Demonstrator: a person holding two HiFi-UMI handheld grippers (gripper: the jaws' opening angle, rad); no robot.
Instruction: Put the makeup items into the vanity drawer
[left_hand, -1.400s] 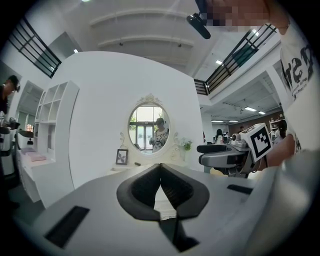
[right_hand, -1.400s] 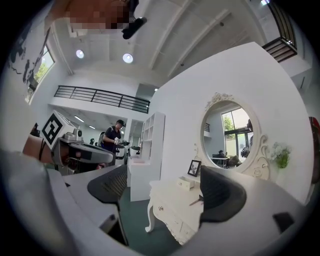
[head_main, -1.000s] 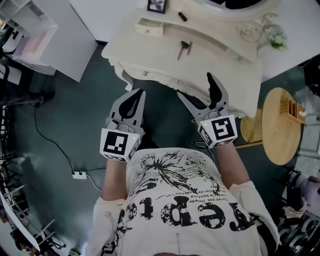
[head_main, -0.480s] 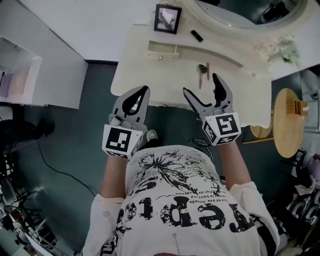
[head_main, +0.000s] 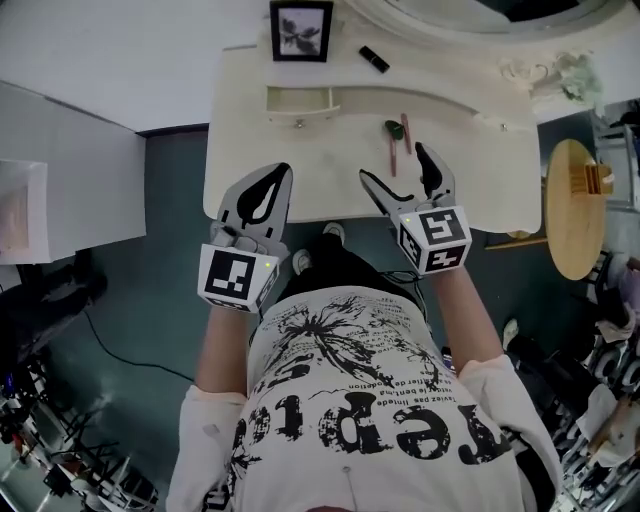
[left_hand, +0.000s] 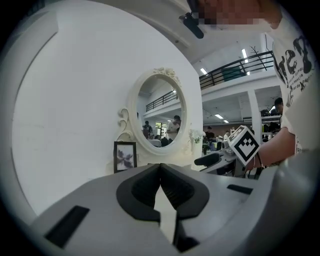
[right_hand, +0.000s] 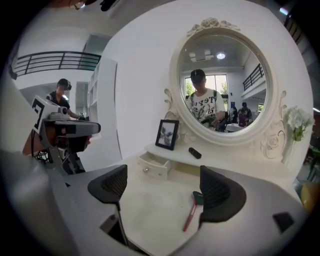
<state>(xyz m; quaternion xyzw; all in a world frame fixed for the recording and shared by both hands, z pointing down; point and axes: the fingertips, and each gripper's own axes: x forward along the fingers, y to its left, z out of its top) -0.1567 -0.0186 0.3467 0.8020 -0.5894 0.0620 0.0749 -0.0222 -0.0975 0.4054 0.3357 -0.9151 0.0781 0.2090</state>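
Observation:
The cream vanity table (head_main: 260, 170) has a small drawer (head_main: 298, 101) standing open on its raised shelf. A red pencil (head_main: 395, 150) and a small green item (head_main: 393, 128) lie on the tabletop. A black tube (head_main: 374, 59) rests on the shelf near the mirror. My right gripper (head_main: 393, 165) hangs open over the front of the table, just short of the pencil (right_hand: 190, 214) and the green item (right_hand: 198, 198). My left gripper (head_main: 280, 172) is shut and empty above the table's front edge, below the drawer (right_hand: 154, 165).
A framed picture (head_main: 298, 30) stands at the back left of the shelf beside the oval mirror (right_hand: 222, 95). A round wooden side table (head_main: 575, 210) stands to the right. White cabinets (head_main: 50, 190) lie to the left over a dark floor.
The person has stepped up to the vanity. Both grippers have come forward from in front of it to over its front edge. The right one stays open, the left shut.

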